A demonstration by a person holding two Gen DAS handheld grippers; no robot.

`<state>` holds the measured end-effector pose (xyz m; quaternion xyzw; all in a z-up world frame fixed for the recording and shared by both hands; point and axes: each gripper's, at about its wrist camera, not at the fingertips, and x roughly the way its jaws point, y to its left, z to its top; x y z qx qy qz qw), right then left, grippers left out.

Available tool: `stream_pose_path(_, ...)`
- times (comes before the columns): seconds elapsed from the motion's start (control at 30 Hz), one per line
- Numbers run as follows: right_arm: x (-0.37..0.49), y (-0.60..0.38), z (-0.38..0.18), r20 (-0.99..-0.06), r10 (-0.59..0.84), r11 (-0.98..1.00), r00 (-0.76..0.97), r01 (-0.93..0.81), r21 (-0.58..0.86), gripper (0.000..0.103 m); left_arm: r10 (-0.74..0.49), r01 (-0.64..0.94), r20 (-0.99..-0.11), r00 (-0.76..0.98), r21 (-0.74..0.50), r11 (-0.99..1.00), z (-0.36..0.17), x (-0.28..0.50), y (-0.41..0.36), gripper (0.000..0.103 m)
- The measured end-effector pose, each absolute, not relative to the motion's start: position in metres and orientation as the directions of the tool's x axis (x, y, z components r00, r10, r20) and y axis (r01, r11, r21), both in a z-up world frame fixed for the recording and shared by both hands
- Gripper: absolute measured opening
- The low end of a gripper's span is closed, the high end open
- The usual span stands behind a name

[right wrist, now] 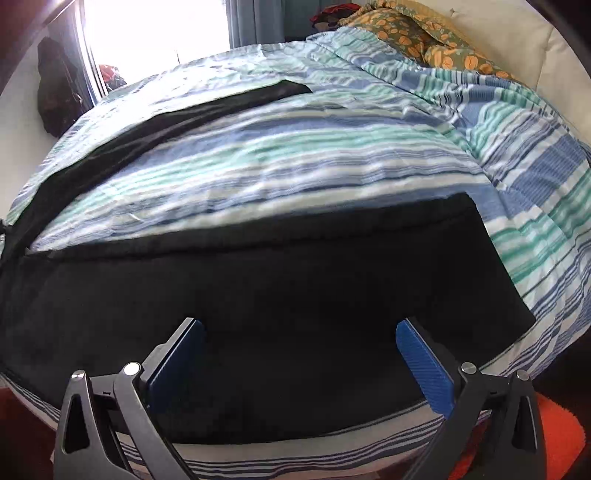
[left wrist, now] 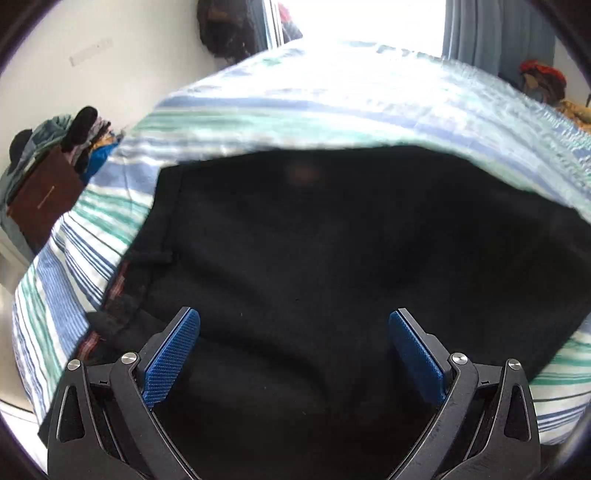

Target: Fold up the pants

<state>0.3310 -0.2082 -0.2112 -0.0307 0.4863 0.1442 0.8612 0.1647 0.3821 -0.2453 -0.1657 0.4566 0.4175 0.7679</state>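
Black pants [left wrist: 332,240] lie spread flat on a striped blue, green and white bedspread [left wrist: 295,110]. In the left wrist view the waistband end with a reddish inner lining [left wrist: 118,284] is at the left. My left gripper [left wrist: 294,321] is open and empty, just above the cloth. In the right wrist view one leg [right wrist: 277,280] lies across the near bed edge and the other leg [right wrist: 166,122] runs away toward the far left. My right gripper [right wrist: 300,328] is open and empty above the near leg, with its hem [right wrist: 491,258] to the right.
A floral pillow [right wrist: 417,33] lies at the bed's far right. A pile of clothes on a brown box [left wrist: 48,173] stands left of the bed. A bright window [right wrist: 155,29] is behind it. Something orange [right wrist: 557,435] lies below the bed edge.
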Motion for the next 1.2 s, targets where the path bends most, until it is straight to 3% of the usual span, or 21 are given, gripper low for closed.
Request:
stream_pose_path(0.07,0.350,-0.175,-0.193,-0.839,0.277,0.922,0.467,-0.376,0.095,0.103,0.499,-0.792,-0.807,0.315,0.066,0.606,-0.261,0.151,0.381,0.102)
stream_pose_path(0.2,0.408,-0.069,-0.166,-0.791,0.453,0.792,0.411,-0.594,0.145,0.103,0.535,-0.794,-0.779,0.327,0.080,0.602,-0.259,0.144,0.374,0.102)
stream_pose_path(0.37,0.469,0.094,-0.196,-0.738,0.647,0.532,0.193,-0.807,0.256,0.103,0.540,-0.796,-0.769,0.341,0.070,0.602,-0.261,0.142,0.374,0.102)
stream_pose_path(0.43,0.494,0.140,-0.231,-0.783,0.612,0.499,0.116,-0.825,0.267,0.101,0.544,-0.796,-0.764,0.346,0.067,0.601,-0.260,0.138,0.371,0.102)
stream_pose_path(0.5,0.521,0.155,-0.258,-0.832,0.535,0.533,0.149,-0.823,0.195,0.098,0.546,-0.796,-0.762,0.349,0.066,0.601,-0.262,0.137,0.369,0.102)
stream_pose_path(0.67,0.634,0.064,-0.283,-0.849,0.408,0.707,0.336,-0.705,0.061,0.097,0.555,-0.799,-0.750,0.359,0.061,0.598,-0.273,0.141,0.378,0.102)
stream_pose_path(0.87,0.755,-0.140,-0.277,-0.876,0.077,0.989,0.476,-0.145,0.008,0.098,0.562,-0.801,-0.746,0.357,0.065,0.595,-0.271,0.149,0.377,0.102)
stream_pose_path(0.9,0.756,-0.161,-0.267,-0.853,0.118,0.991,0.508,-0.121,0.066,0.097,0.564,-0.802,-0.745,0.356,0.066,0.594,-0.271,0.149,0.377,0.102)
stream_pose_path(0.97,0.749,-0.186,-0.251,-0.783,0.340,0.940,0.521,-0.165,0.298,0.097,0.565,-0.802,-0.744,0.355,0.067,0.593,-0.271,0.150,0.377,0.102)
stream_pose_path(1.07,0.739,-0.192,-0.263,-0.614,0.696,0.703,0.372,-0.179,0.689,0.095,0.567,-0.803,-0.744,0.354,0.069,0.592,-0.271,0.150,0.378,0.103)
stream_pose_path(1.13,0.733,-0.169,-0.281,-0.615,0.736,0.667,0.285,-0.144,0.731,0.092,0.567,-0.803,-0.744,0.354,0.069,0.592,-0.271,0.151,0.378,0.103)
stream_pose_path(1.2,0.735,-0.154,-0.297,-0.668,0.698,0.711,0.258,-0.134,0.691,0.077,0.567,-0.803,-0.744,0.355,0.068,0.592,-0.272,0.151,0.378,0.102)
